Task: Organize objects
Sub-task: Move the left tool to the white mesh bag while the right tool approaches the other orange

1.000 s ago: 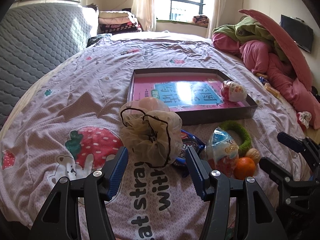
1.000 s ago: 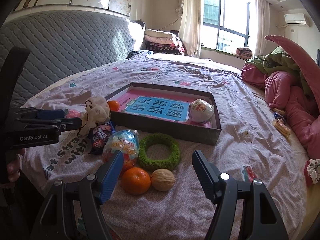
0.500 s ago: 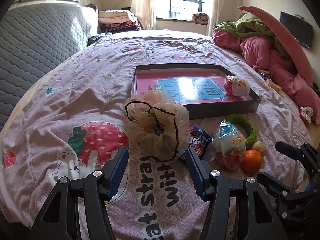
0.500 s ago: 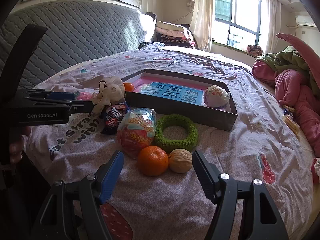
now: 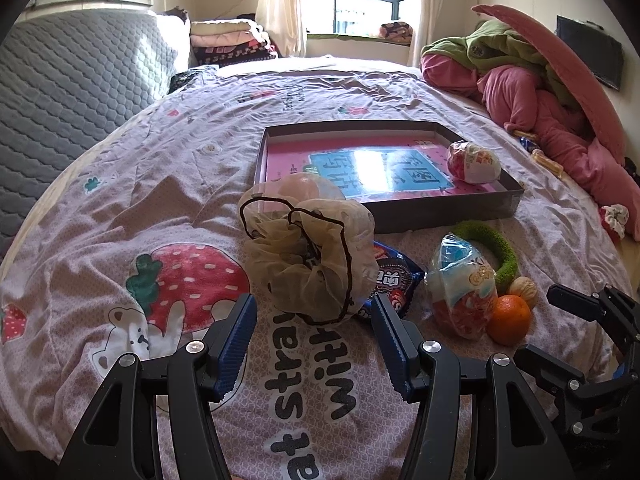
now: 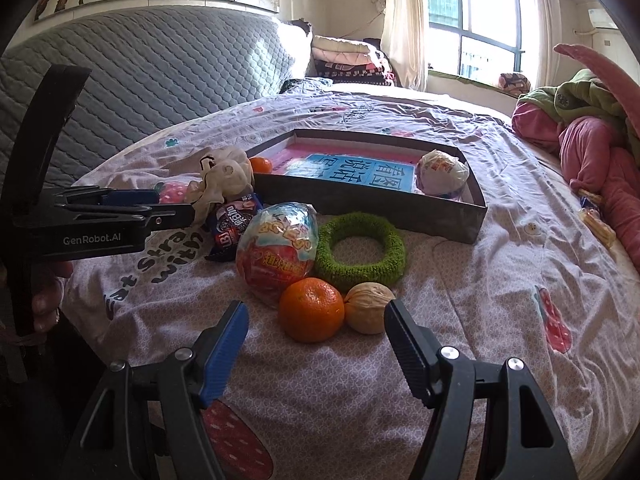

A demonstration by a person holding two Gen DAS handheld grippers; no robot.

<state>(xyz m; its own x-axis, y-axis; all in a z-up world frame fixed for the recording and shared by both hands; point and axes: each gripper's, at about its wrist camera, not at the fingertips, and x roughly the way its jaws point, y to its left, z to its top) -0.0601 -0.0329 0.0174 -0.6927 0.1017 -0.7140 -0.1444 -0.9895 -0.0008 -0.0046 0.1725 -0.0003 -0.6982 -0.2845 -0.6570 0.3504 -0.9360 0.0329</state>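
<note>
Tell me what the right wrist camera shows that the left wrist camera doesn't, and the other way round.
Only the right wrist view shows a second small orange inside the box's near-left corner, plus fingers of a hand holding the left gripper. Only the left wrist view shows the wall television. Both show the box, the wrapped egg inside it, the mesh pouch, green ring, snack egg, orange and walnut.
</note>
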